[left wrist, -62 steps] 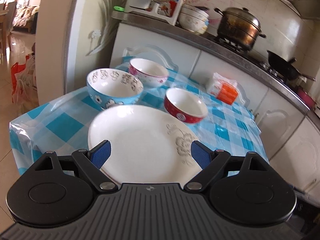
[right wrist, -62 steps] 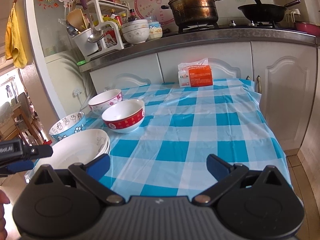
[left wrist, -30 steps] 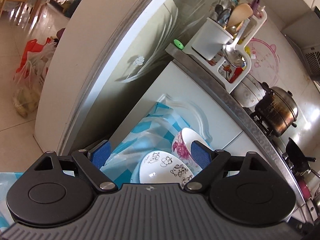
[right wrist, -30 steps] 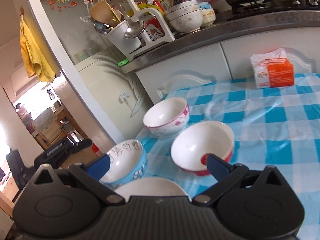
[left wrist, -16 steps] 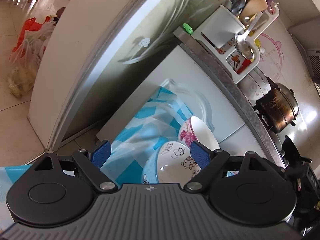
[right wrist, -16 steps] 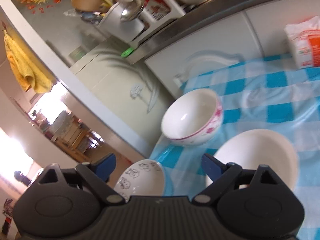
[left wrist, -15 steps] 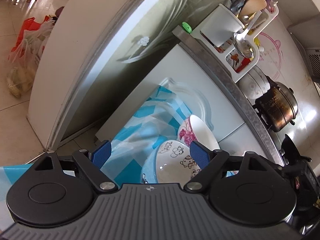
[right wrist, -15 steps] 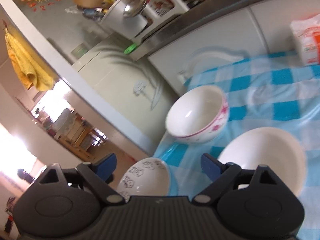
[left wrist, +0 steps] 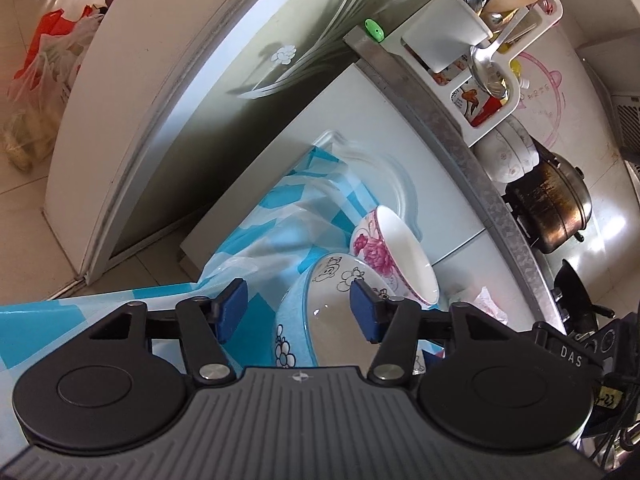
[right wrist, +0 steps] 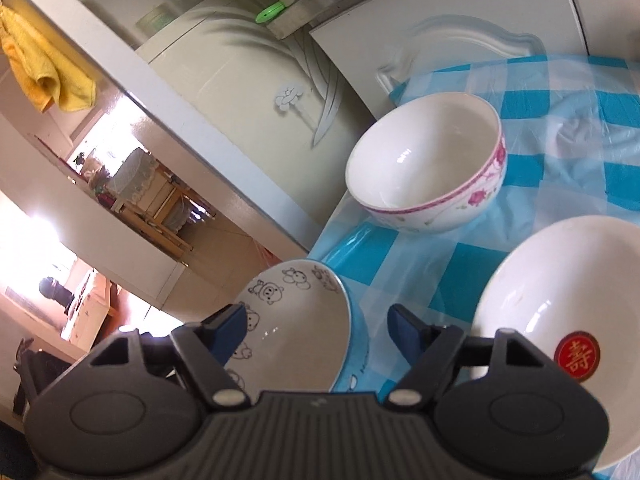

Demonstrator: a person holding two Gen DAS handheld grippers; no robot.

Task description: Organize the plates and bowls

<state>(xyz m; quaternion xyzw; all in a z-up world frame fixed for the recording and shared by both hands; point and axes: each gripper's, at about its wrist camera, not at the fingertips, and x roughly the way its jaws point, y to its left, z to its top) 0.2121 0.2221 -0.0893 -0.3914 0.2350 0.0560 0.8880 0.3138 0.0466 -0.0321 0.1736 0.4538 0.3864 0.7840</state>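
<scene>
The blue cartoon bowl [left wrist: 320,320] stands on the checked tablecloth [left wrist: 260,240] at the table's corner. My left gripper [left wrist: 298,314] straddles its near wall, one pad outside and one inside. Its jaws are closing and a gap still shows at the outer pad. My right gripper [right wrist: 316,334] comes from the other side, and the blue bowl [right wrist: 296,332] fills most of the space between its closing jaws, clear of the right pad. The pink-flowered bowl [right wrist: 424,164] sits just beyond, also in the left wrist view [left wrist: 392,256]. The red bowl [right wrist: 560,308] is at the right.
The table's edge drops to the floor left of the blue bowl. A white cabinet [left wrist: 280,184] and steel counter edge [left wrist: 460,132] stand close behind, with a utensil rack [left wrist: 472,40], stacked bowls and a pot [left wrist: 556,204]. Plastic bags [left wrist: 40,80] lie on the floor.
Both grippers' jaws have narrowed around the blue bowl. The right gripper has moved down and closer, so the blue bowl now sits between its fingers. The left gripper has barely shifted.
</scene>
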